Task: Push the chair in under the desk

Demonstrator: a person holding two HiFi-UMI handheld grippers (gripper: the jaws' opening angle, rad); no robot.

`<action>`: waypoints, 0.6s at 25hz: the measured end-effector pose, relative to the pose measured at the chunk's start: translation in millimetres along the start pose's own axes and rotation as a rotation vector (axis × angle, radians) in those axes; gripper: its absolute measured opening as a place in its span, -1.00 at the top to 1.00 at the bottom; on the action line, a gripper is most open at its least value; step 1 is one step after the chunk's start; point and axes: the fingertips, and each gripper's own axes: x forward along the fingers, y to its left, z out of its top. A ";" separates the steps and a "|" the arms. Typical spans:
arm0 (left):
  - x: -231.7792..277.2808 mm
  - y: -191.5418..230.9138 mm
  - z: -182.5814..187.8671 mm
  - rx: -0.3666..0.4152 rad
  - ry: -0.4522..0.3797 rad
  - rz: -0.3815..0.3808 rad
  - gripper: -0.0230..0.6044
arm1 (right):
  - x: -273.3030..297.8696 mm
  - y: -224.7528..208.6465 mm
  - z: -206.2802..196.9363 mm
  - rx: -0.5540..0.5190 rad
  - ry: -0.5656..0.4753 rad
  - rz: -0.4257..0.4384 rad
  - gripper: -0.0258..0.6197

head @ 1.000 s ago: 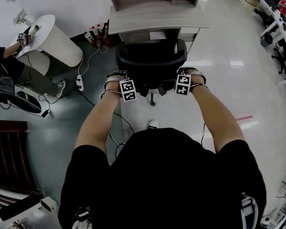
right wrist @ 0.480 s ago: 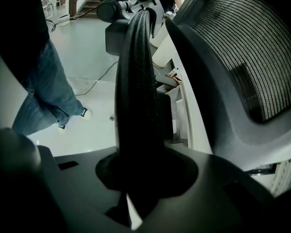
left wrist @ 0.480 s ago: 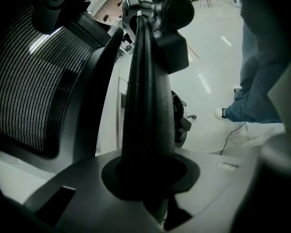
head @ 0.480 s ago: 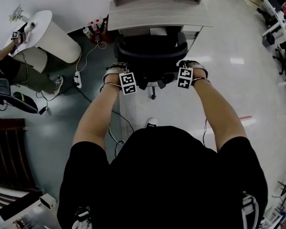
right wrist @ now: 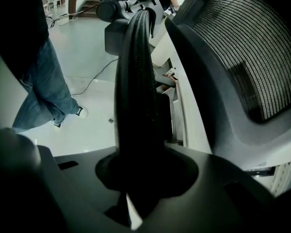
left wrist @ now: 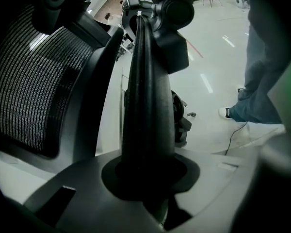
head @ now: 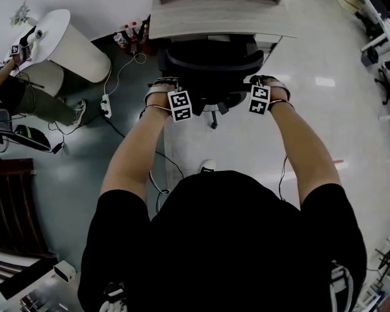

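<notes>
Squarely in front of the person, the black chair (head: 211, 67) stands with its back toward them and its seat tucked beneath the front edge of the pale wood-grain desk (head: 214, 18). Both arms reach forward, one to each side of the backrest. The left gripper (head: 174, 101) is clamped tight on the chair: in the left gripper view a black ribbed bar (left wrist: 148, 106) of the frame runs up between its grey jaws, with the mesh back (left wrist: 34, 91) just beside it. The right gripper (head: 259, 97) has closed on the matching bar (right wrist: 138, 96) at the other side in the same way (the marker cubes (head: 180, 106) on both face the head camera). On the glossy floor (head: 299, 129) to the left lies a white power strip (head: 106, 104) with its cable, near a round white table (head: 65, 38); some bottles (head: 131, 41) stand by the desk's left corner. A jeans-clad leg (left wrist: 262, 81) shows at the edge of the left gripper view.
</notes>
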 end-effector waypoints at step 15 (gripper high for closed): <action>11.1 16.8 1.8 -0.011 -0.001 0.010 0.68 | 10.7 -21.3 -4.4 0.002 -0.007 -0.026 0.61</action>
